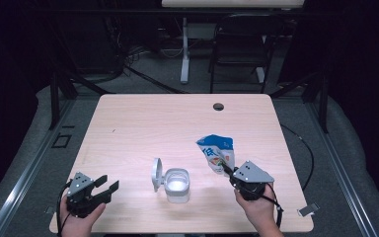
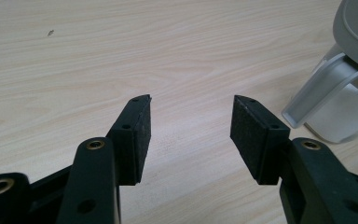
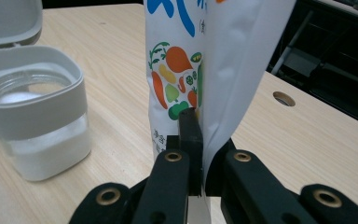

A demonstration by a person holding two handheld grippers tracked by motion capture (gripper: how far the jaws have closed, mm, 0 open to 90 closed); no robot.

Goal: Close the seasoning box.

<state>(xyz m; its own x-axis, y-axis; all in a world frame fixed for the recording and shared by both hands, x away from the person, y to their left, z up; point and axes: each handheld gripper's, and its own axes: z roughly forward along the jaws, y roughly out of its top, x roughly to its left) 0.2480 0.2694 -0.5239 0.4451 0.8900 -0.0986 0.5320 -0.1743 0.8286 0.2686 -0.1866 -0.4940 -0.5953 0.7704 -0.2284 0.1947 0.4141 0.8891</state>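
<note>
On pale woodgrain table (image 1: 128,128) | right gripper (image 1: 228,173) pinches glossy crinkled pouch (image 1: 217,150)

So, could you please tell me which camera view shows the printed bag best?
The right gripper view: the bag stands close up, its vegetable pictures clear, pinched in the right claw. The high view shows it whole but small, blue and white, at the table's right. The left gripper view gives table and container instead.

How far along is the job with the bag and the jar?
Done: the jar stands with its lid flipped open. In hand: the right gripper is clamped on the white and blue bag, held beside the jar. Left: getting the bag over the opening. The left gripper waits open.
</note>
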